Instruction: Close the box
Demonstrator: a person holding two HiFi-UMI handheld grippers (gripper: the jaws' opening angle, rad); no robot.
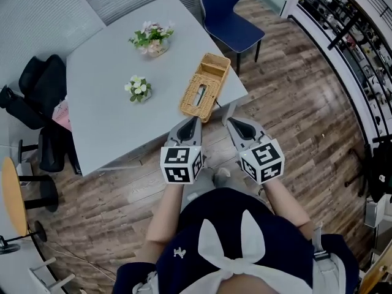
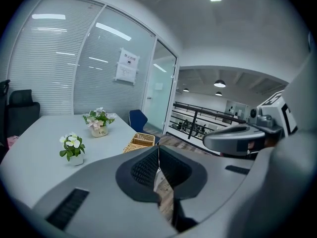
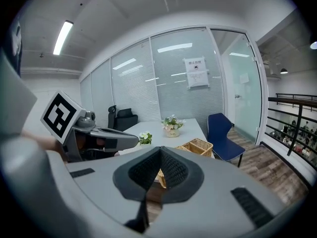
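Note:
A long woven wicker box lies at the right front corner of the pale grey table. Its near part has a top with a slot, and its far end looks open. The same box shows in the left gripper view and in the right gripper view. My left gripper hangs just short of the table edge, below the box, with its jaws shut on nothing. My right gripper is beside it, over the floor, also shut and empty. Neither touches the box.
Two small flower pots stand on the table, one mid-table and one at the back. A blue chair stands beyond the table's right corner. A black office chair is at the left. Wooden floor runs below and to the right.

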